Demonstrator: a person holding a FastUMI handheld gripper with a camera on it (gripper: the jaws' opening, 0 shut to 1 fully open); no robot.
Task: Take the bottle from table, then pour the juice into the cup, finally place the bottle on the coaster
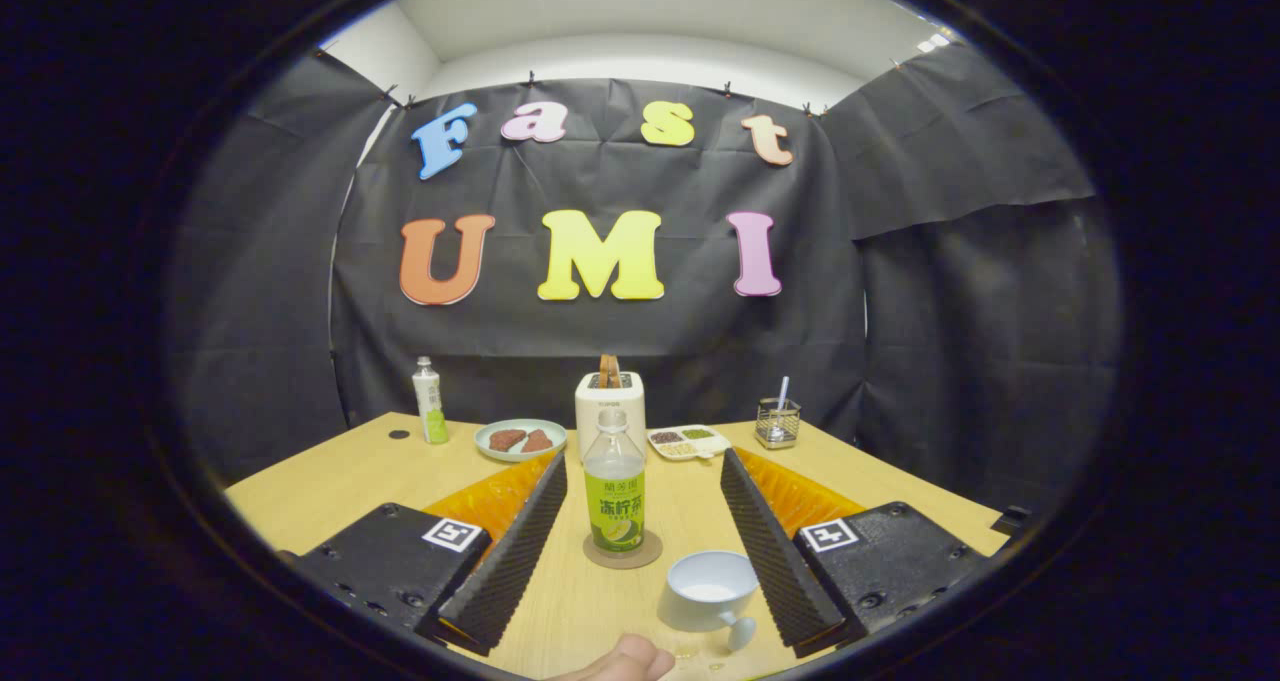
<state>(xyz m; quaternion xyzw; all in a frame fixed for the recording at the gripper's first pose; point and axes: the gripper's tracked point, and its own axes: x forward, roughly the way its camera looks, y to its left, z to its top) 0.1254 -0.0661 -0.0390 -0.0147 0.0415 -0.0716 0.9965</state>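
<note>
Gripper view: tongs [642,481] spread; bottle [614,489] hides coaster's [648,555] middle.

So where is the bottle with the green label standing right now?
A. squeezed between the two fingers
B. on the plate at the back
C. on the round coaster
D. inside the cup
C: the bottle stands upright on the round coaster, between the open gripper fingers, which don't touch it.
</note>
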